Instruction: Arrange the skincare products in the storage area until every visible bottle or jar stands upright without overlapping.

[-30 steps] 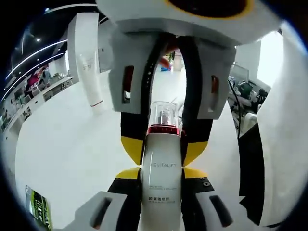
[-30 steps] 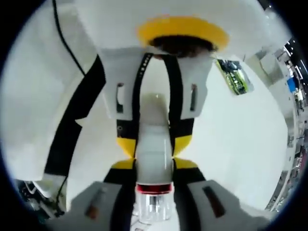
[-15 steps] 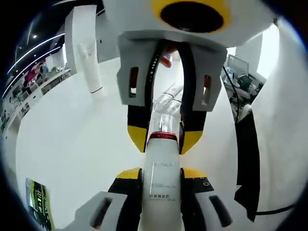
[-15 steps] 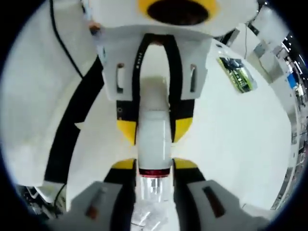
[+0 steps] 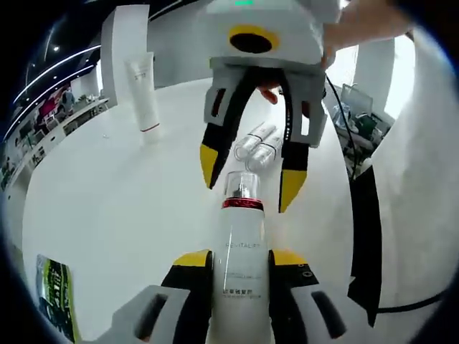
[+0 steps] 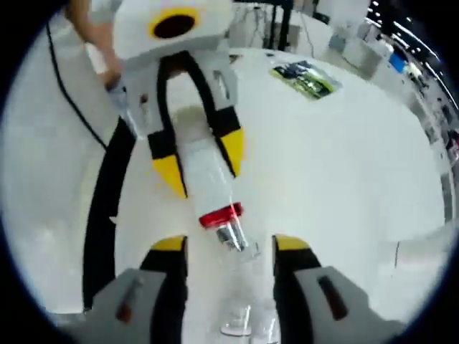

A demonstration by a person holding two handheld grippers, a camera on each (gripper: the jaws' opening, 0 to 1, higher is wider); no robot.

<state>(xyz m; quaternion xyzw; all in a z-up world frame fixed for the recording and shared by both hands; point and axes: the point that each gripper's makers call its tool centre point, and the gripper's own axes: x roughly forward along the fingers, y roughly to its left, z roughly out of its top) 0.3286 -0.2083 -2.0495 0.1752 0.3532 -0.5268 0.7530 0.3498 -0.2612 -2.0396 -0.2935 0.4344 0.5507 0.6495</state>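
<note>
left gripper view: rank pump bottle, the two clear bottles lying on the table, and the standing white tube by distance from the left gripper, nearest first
1. Pump bottle: held between the left gripper's jaws, cap pointing away.
2. Two clear bottles: lying side by side on the table, straight ahead beyond the cap.
3. White tube: standing upright, far back at upper left.

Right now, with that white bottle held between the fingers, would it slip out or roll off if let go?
The white bottle looks smooth and glossy, so it may be slippery. It is a round cylinder, so laid on the white table it would likely roll. Tall and narrow with a clear cap, it could tip easily when stood up.
</note>
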